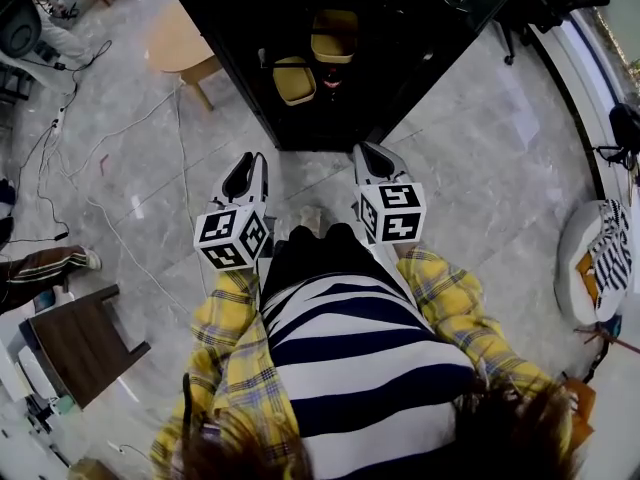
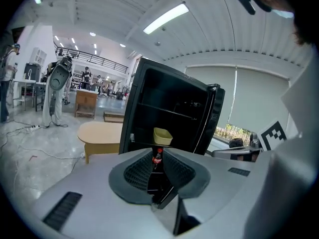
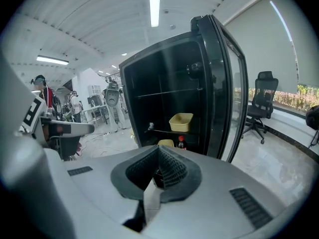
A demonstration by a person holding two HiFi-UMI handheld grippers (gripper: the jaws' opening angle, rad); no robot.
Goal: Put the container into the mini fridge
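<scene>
Yellow plastic, the container point(image 1: 335, 36) sat on an upper shelf inside the open mini fridge point(image 1: 410, 68). A second yellow tub point(image 1: 294, 80) sat on the shelf below, near a cola bottle point(image 3: 181, 143), so the placing looked done. Left claw point(image 1: 245, 168) and right claw point(image 1: 368, 158) were both clenched on nothing, held side by side short of the opening, probably to stay clear of the shelves. The door point(image 3: 227, 93) stood wide. A round wooden tabletop point(image 1: 180, 38) flanked the fridge and an office chair point(image 3: 263, 98) stood well apart, neither blocking.
</scene>
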